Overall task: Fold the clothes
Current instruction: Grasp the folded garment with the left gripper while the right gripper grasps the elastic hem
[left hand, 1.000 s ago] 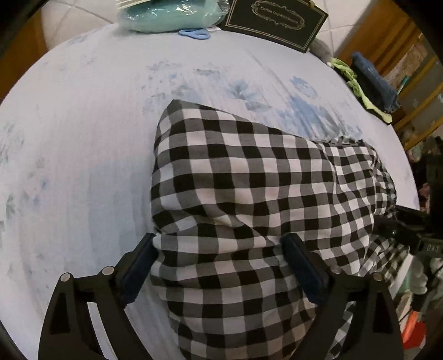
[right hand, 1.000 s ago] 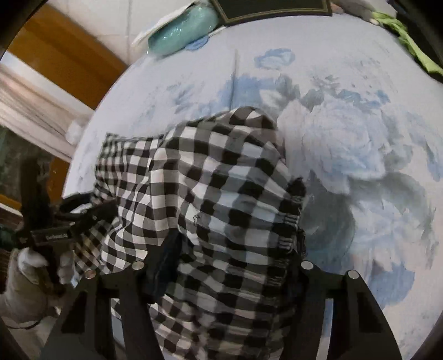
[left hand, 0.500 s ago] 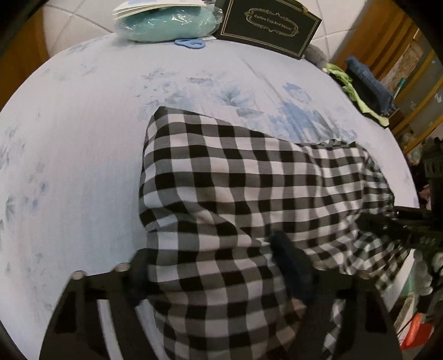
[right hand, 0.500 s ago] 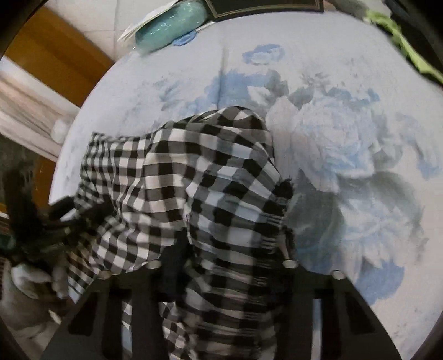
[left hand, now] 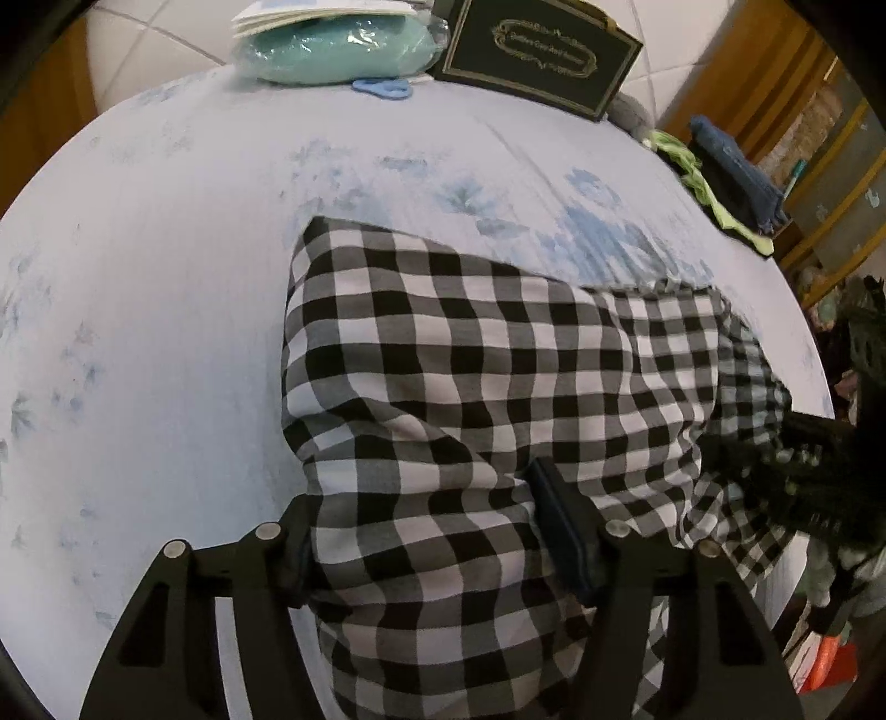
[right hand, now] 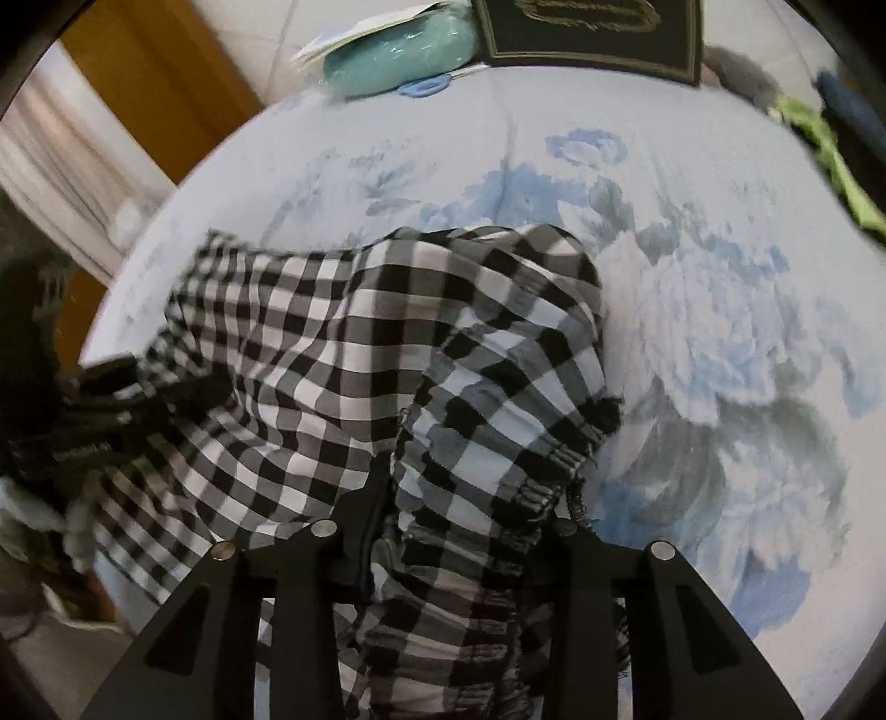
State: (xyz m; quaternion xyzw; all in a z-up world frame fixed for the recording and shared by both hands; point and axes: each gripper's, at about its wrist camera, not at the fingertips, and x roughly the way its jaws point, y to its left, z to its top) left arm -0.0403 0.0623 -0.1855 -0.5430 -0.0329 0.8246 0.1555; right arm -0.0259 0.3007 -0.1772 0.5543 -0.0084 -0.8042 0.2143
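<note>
A black-and-white checked garment [left hand: 476, 376] lies bunched on a pale blue floral sheet [left hand: 166, 277]. My left gripper [left hand: 426, 531] is shut on its near edge, with cloth filling the gap between the fingers [left hand: 559, 531]. My right gripper [right hand: 470, 515] is shut on the gathered elastic end of the same garment [right hand: 443, 354]. The right gripper [left hand: 803, 471] shows at the right of the left wrist view. The left gripper [right hand: 99, 410] shows at the left of the right wrist view.
At the far edge lie a teal bundle [left hand: 338, 50] under papers, a blue scissor handle [left hand: 382, 88] and a dark gold-lettered box [left hand: 542, 55]. Green and navy clothes [left hand: 725, 183] lie at the far right. A wooden door [right hand: 149, 83] stands behind on the left.
Both grippers have closed further on the garment and moved forward with it. The cloth has bunched up more between them, and the far items look nearer.
</note>
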